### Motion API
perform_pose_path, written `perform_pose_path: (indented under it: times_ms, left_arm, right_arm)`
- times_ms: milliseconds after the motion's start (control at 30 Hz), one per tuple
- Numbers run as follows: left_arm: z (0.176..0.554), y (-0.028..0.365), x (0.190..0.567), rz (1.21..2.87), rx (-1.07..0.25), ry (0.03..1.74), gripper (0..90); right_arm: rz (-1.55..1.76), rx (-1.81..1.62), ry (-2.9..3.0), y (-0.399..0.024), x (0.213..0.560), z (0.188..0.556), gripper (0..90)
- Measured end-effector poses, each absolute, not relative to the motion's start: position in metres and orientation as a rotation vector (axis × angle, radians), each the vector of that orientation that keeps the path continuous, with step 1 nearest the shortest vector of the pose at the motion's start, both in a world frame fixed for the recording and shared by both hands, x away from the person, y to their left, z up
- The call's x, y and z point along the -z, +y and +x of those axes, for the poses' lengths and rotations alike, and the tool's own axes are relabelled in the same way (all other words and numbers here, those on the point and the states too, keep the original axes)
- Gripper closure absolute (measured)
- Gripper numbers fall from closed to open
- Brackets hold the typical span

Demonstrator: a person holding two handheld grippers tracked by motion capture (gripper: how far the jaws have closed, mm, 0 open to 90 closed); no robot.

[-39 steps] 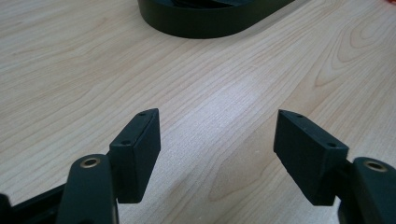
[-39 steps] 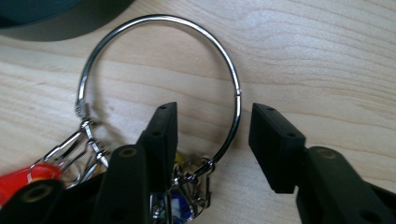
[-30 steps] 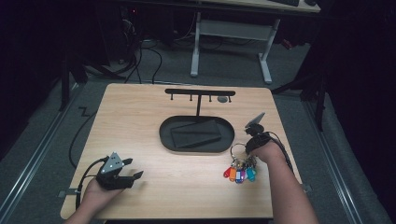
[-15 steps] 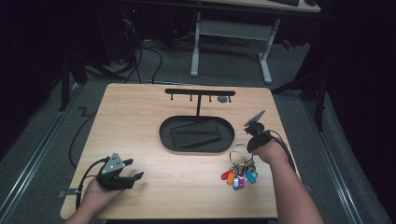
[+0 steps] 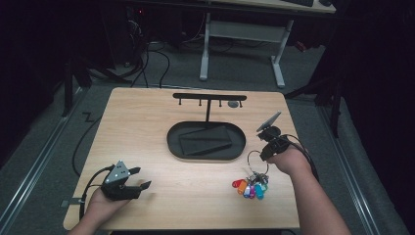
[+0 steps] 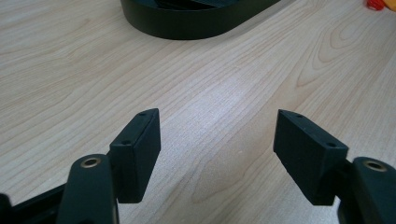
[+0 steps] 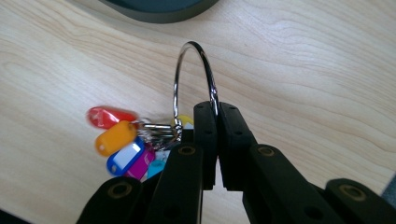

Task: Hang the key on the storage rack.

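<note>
Right gripper (image 7: 217, 114) clamped on the key ring (image 7: 196, 70), tags hanging below it.

Its jaws have just been closing and now pinch the metal ring's wire, loop standing up past the fingertips. Coloured key tags (image 7: 119, 140) bunch just left of the jaws; in the high view they hang under the gripper, at or just above the table (image 5: 147, 127), can't tell which. Black oval tray (image 5: 205, 141) sits just beyond the ring, hook stand (image 5: 209, 97) rising at its far side. Left gripper (image 6: 217, 140) well apart, jaws spread wide over bare wood, nothing between them.
</note>
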State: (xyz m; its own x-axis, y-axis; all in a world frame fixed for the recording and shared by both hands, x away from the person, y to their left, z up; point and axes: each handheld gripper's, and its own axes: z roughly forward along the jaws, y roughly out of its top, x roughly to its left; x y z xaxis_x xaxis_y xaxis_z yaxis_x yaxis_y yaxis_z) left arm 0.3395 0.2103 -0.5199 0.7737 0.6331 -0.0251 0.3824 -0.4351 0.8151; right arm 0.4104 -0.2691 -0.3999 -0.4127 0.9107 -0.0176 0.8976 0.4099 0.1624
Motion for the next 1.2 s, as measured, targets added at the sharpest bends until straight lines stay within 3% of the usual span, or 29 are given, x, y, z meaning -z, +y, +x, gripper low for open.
perform_pose_path:
  times_ms: [167,600,1200]
  left_arm:
    - [0.339,0.209,0.520,2.074,-0.357,0.753,32.4]
    - [0.339,0.208,0.521,2.080,-0.352,0.749,32.3]
    - [0.340,0.206,0.519,2.059,-0.373,0.751,31.3]
  right_arm:
    - [1.604,-0.217,2.540,-0.268,0.370,0.403,87.3]
    - [1.542,-0.193,2.561,-0.264,0.332,0.396,87.3]
    - [1.465,-0.233,2.606,-0.251,0.302,0.405,87.3]
